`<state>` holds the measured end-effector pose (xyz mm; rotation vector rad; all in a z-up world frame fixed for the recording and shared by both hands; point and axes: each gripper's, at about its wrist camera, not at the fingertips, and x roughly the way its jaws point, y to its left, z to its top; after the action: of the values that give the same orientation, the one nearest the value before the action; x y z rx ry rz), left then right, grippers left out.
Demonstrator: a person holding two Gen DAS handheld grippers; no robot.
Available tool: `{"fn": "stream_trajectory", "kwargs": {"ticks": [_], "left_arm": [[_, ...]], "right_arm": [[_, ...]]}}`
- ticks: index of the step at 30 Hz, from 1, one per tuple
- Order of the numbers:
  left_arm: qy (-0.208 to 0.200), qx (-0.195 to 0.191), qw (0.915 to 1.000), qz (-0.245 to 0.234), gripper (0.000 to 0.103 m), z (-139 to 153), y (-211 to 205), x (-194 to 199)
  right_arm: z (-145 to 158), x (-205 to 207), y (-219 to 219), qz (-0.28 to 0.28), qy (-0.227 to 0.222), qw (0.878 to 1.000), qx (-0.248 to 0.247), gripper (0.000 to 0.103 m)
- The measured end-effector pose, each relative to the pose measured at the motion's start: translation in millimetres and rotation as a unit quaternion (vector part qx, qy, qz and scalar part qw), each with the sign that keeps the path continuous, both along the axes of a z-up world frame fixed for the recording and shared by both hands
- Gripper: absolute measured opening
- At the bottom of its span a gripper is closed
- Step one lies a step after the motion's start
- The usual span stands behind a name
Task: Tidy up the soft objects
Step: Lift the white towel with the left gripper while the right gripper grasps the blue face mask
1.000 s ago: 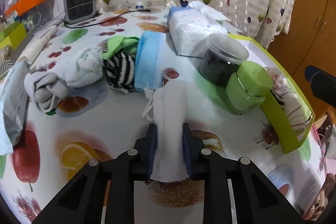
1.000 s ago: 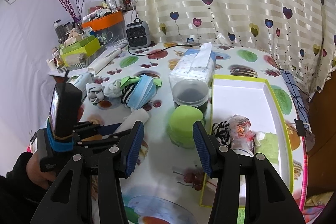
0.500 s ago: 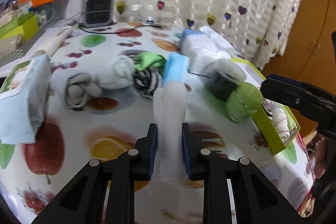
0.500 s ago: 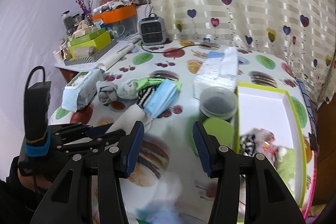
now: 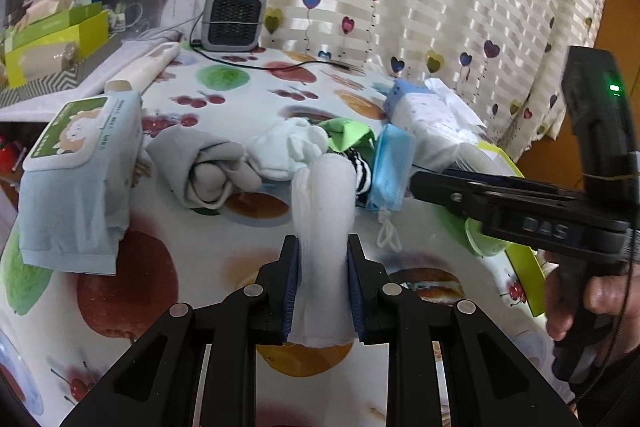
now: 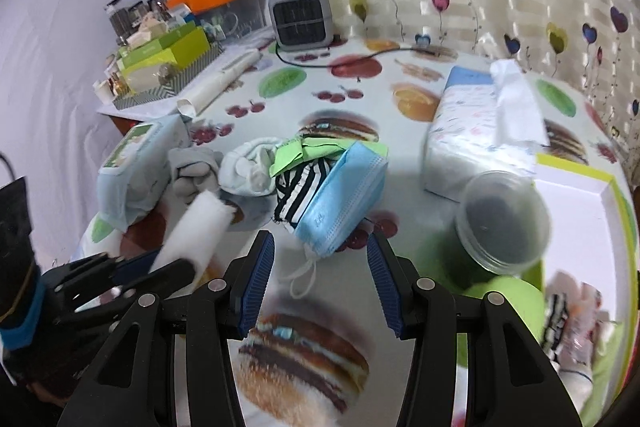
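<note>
Right wrist alone shows dark jar's [image 6: 502, 223] lid from above

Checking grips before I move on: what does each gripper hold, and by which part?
The left gripper is shut on the white rolled cloth, clamped near its lower end. The right gripper is open, empty, above the blue face mask.

In the right wrist view the green tray [image 6: 618, 187] runs off the right edge with its contents blurred, the green-lidded jar [image 6: 506, 297] is smeared, and in the left wrist view the white roll [image 5: 324, 227] hides most of the striped sock [image 5: 361, 169].
</note>
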<state>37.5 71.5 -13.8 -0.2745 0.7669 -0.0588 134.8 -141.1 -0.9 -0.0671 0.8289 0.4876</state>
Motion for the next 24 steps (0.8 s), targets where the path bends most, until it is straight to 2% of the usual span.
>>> {"fn": "stream_trajectory", "kwargs": {"ticks": [15,18,24], "left_arm": [[0.003,-0.007,1.0000,0.005,0.022,-4.5,11.5,2.1],[0.002,-0.008,1.0000,0.005,0.022,-5.4,11.6,2.0],[0.001,-0.008,1.0000,0.004,0.022,-5.3,11.1,1.6]], "right_arm": [[-22.2,47.3,18.9,-0.053,0.029,0.998,0.002,0.049],[-24.3,49.6,17.4,-0.058,0.033,0.998,0.010,0.033],[-22.6,45.8,13.3,-0.056,0.030,0.998,0.018,0.018]]}}
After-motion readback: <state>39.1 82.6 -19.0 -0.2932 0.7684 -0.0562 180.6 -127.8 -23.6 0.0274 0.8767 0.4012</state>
